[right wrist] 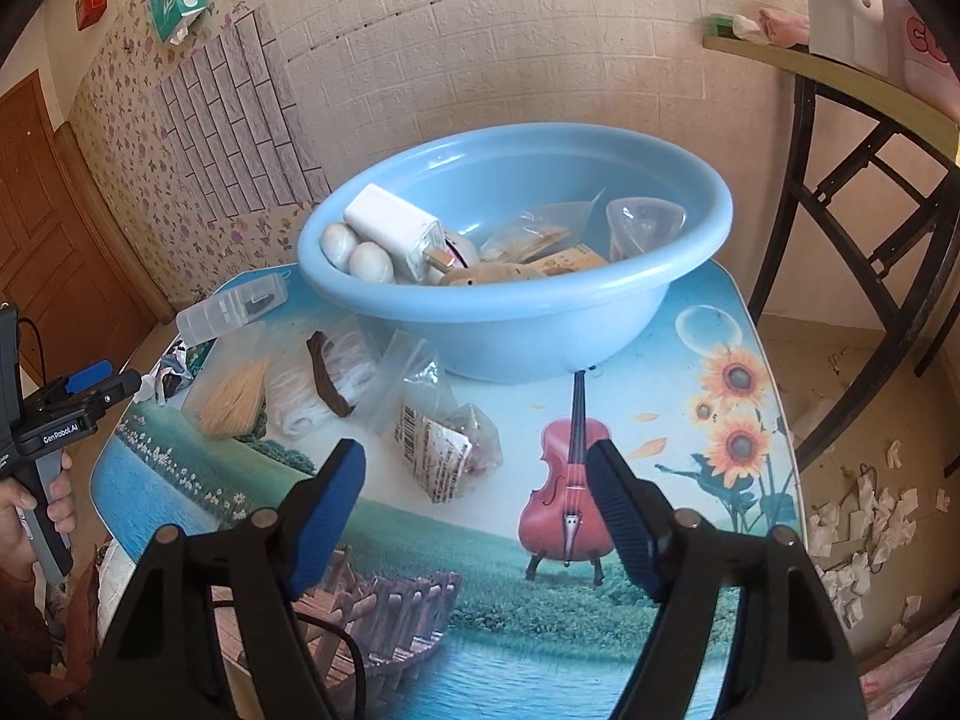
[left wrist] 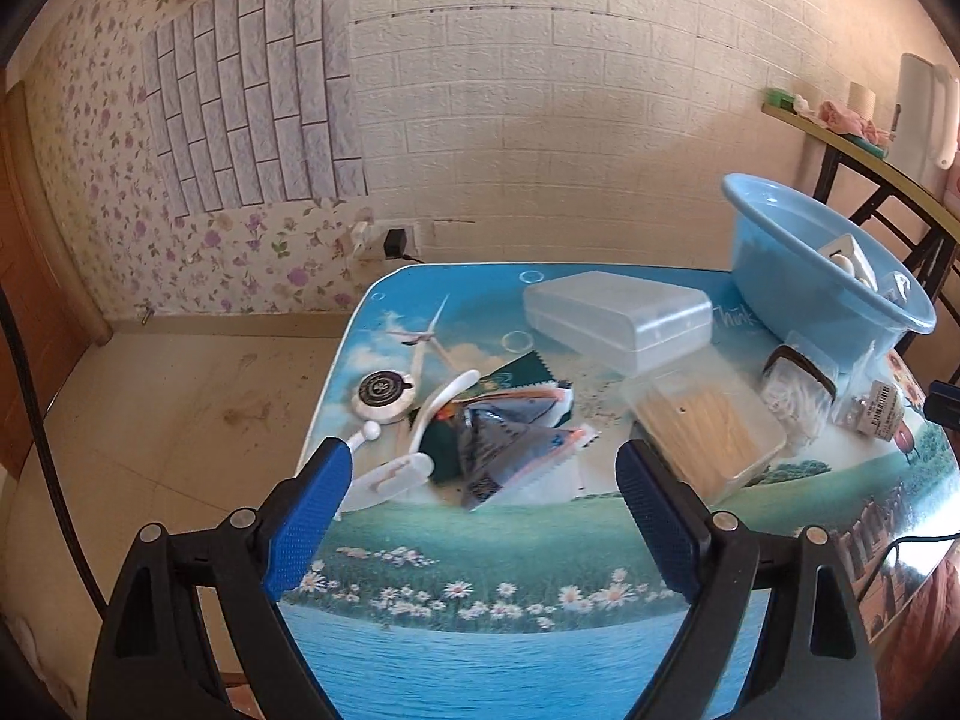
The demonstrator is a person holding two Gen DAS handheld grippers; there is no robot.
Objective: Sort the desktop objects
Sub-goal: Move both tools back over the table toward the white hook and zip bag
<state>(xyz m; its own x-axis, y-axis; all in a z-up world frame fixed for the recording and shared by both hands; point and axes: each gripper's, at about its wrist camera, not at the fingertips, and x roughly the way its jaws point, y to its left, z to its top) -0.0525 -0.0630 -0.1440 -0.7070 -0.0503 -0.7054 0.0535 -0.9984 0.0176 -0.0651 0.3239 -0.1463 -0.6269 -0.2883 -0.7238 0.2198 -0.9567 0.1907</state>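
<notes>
We hold the left gripper (left wrist: 483, 462) and the right gripper (right wrist: 477, 474) wide open and empty above the tabletop (right wrist: 660, 408); the blue basin (right wrist: 516, 324) stands at twelve o'clock of the right one.

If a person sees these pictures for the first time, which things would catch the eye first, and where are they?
Probably the big blue basin at the far side of the table, already holding a white charger, two pale eggs and some packets. Next, the clutter in front of it: a clear bag with a barcode label, a clear box of wooden sticks and a closed clear box. Both grippers, left and right, are open and empty above the table.
</notes>
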